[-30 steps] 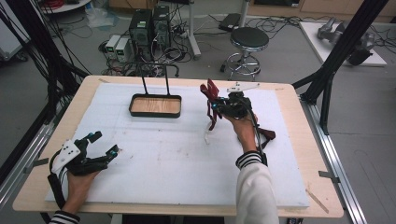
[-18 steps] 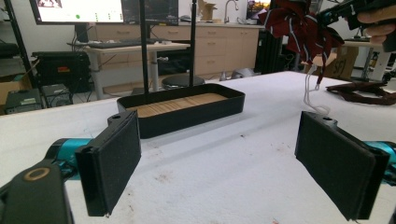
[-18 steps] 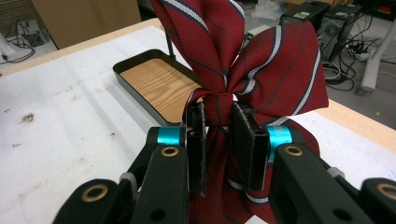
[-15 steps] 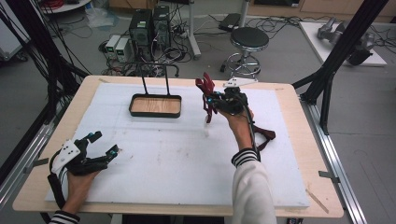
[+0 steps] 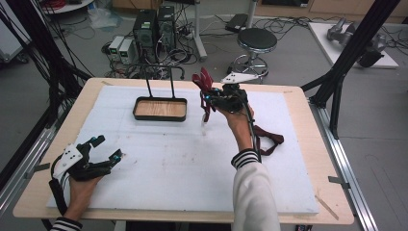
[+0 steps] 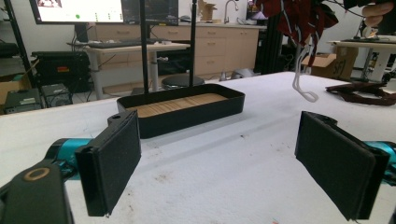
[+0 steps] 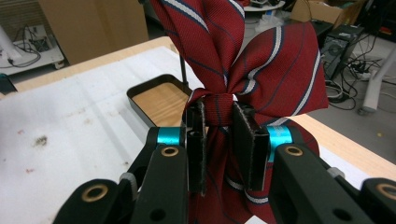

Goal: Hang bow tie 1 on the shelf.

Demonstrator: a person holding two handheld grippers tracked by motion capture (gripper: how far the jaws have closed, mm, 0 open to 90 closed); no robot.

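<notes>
A: Right gripper [image 7: 218,140] first — fingers?

B: Pads [image 7: 198,140] pinched in tight on the knot of a dark red striped fabric necktie [image 7: 243,60], one pad on each side. Cloth fans out above the jaws in two lobes, and more hangs down below them.

A: Where is the tie over the table?

B: In the air. From the high view the right gripper [image 5: 208,97] is lifted above the far middle of the table, just right of the tray, with the tie [image 5: 203,83] bunched at its tip. A thin white cord [image 5: 204,124] dangles from it towards the mat — can't tell if the end touches.

A: Left gripper?

B: Left gripper [image 6: 217,168] is wide open, nothing between the pads [image 6: 114,163]. It sits low at the near left corner [image 5: 107,149], pointing towards the tray, well apart from the tie.

A: Tray?

B: Shallow black rectangular tray with a wooden floor [image 5: 160,109], two thin black upright rods [image 5: 172,86] rising from its far edge. Nothing in it.

A: Anything else on the surface?

B: A second dark red strap-like piece of cloth [image 5: 267,139] lies flat on the white foam mat [image 5: 168,173], right of the raised forearm. The mat covers a light wooden table [image 5: 308,125].
</notes>
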